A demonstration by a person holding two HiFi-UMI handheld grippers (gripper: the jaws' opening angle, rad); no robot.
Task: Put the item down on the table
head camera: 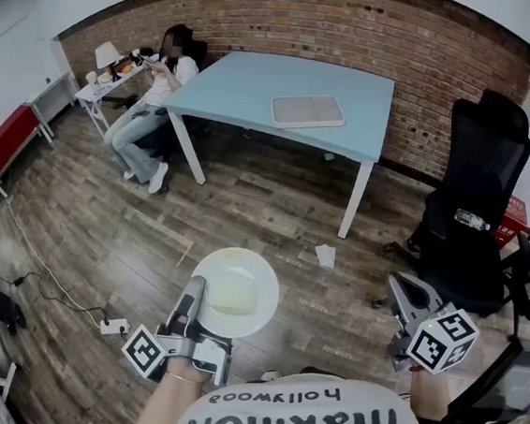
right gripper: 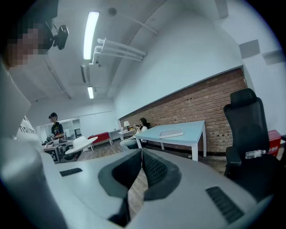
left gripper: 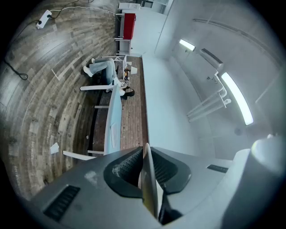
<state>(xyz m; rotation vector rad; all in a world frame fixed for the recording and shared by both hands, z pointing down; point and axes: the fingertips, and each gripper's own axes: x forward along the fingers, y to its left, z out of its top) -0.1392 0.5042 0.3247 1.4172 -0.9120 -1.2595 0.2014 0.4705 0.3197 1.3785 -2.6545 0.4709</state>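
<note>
With left claw (head camera: 192, 295) clamped on the white plate (head camera: 234, 293) by its rim, right claw (head camera: 405, 294) pressed together empty, both well short of the blue bench (head camera: 250, 87), that rim-only hold may let it tip out.

Brick wall (head camera: 378, 35), wood floor (head camera: 266, 206) — pale blue table (head camera: 249, 92), black office chair (head camera: 481, 173).

head: down | left gripper view: sideways | right gripper view: level | shared: blue table (head camera: 250, 84)
</note>
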